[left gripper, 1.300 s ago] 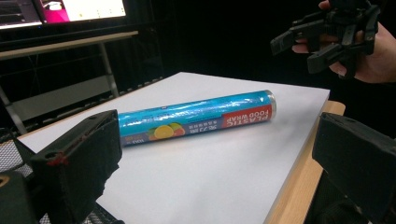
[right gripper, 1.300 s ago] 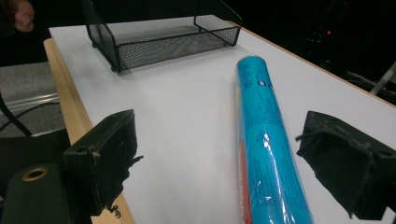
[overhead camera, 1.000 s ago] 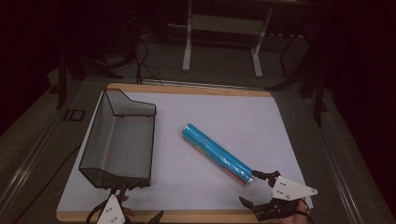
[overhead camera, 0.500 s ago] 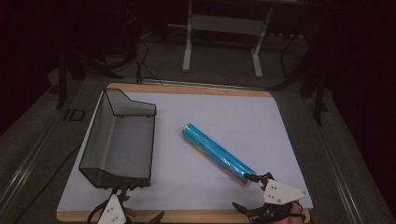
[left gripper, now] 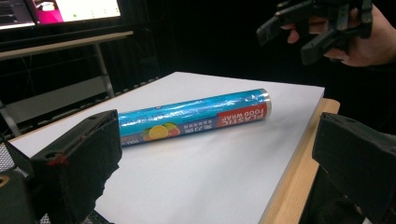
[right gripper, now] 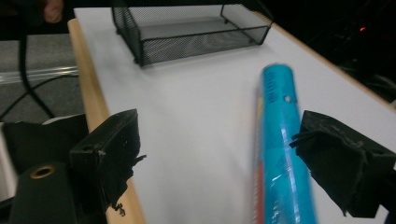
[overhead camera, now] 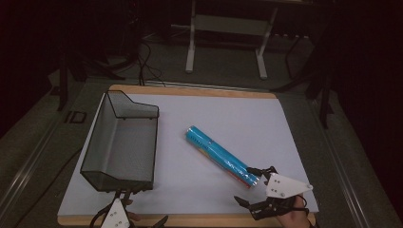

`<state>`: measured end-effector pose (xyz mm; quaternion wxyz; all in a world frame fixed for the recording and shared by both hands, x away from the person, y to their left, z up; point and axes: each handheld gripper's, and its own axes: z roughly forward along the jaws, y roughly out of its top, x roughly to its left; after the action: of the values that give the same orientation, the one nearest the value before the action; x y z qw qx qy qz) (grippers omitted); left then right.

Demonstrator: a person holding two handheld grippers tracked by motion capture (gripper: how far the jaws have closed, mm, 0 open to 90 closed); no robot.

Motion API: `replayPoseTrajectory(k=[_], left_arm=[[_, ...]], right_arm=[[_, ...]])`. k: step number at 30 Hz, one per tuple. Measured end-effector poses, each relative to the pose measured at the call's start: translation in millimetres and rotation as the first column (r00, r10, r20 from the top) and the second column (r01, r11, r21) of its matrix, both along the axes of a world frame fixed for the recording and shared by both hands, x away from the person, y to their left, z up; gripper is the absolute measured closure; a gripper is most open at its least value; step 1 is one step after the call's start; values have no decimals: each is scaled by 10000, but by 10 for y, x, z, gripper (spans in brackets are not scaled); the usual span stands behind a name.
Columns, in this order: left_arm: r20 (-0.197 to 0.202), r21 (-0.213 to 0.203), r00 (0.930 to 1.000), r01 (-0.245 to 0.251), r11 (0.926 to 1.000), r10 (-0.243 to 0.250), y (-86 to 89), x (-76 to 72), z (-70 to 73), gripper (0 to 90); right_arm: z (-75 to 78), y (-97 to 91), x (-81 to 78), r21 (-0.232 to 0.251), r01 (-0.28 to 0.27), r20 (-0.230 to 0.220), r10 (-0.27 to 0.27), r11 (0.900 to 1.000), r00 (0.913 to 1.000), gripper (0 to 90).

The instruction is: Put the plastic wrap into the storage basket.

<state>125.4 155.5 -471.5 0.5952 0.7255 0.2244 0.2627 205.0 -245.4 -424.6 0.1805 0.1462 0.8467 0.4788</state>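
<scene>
A blue roll of plastic food wrap (overhead camera: 218, 154) lies slantwise on the white table top (overhead camera: 266, 123). My right gripper (overhead camera: 243, 185) is at the roll's near end, open, and that end lies between the jaws. In the right gripper view (right gripper: 224, 158) the roll (right gripper: 280, 140) runs close along the right jaw; the jaws have just closed a little. My left gripper (overhead camera: 142, 207) stays open at the front edge below the black mesh tray (overhead camera: 102, 178). Its own view (left gripper: 219, 158) shows the roll (left gripper: 196, 116) beyond the wide jaws and the right gripper (left gripper: 289, 42) held in a hand.
The mesh tray (right gripper: 187, 28) stands empty on the table's left side. A wooden edge (overhead camera: 199, 91) frames the white top. Cables and a metal stand (overhead camera: 190, 47) sit on the dark floor behind the table. A hand (right gripper: 51, 9) shows at the front edge.
My right gripper has edged toward the roll's near end and risen slightly. The roll, the tray and the left gripper have stayed where they were.
</scene>
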Motion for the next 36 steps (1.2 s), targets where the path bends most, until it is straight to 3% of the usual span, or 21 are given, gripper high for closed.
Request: replayPoseTrajectory(k=[12, 18, 22, 28, 36], left_arm=[[-2, 4, 10000, 19, 10000, -19, -6, -2, -1, 23], [-18, 17, 10000, 24, 10000, -24, -9, -3, -3, 23], [-3, 20, 10000, 58, 10000, -58, -8, -6, -1, 23], [-47, 36, 9999, 113, 9999, -113, -15, -4, -2, 23], [-86, 29, 9998, 173, 9998, -173, -17, -1, -5, 23]], right_arm=[[157, 145, 259, -173, 34, 301, -29, 9998, 9995, 126], [205, 214, 395, -460, 342, 446, -322, 9984, 9985, 122], [235, 236, 509, -527, 400, 80, -396, 9978, 9992, 123], [259, 284, 652, -646, 545, -34, -549, 9964, 9985, 123], [240, 393, 911, -985, 907, -688, -977, 9910, 9928, 99]])
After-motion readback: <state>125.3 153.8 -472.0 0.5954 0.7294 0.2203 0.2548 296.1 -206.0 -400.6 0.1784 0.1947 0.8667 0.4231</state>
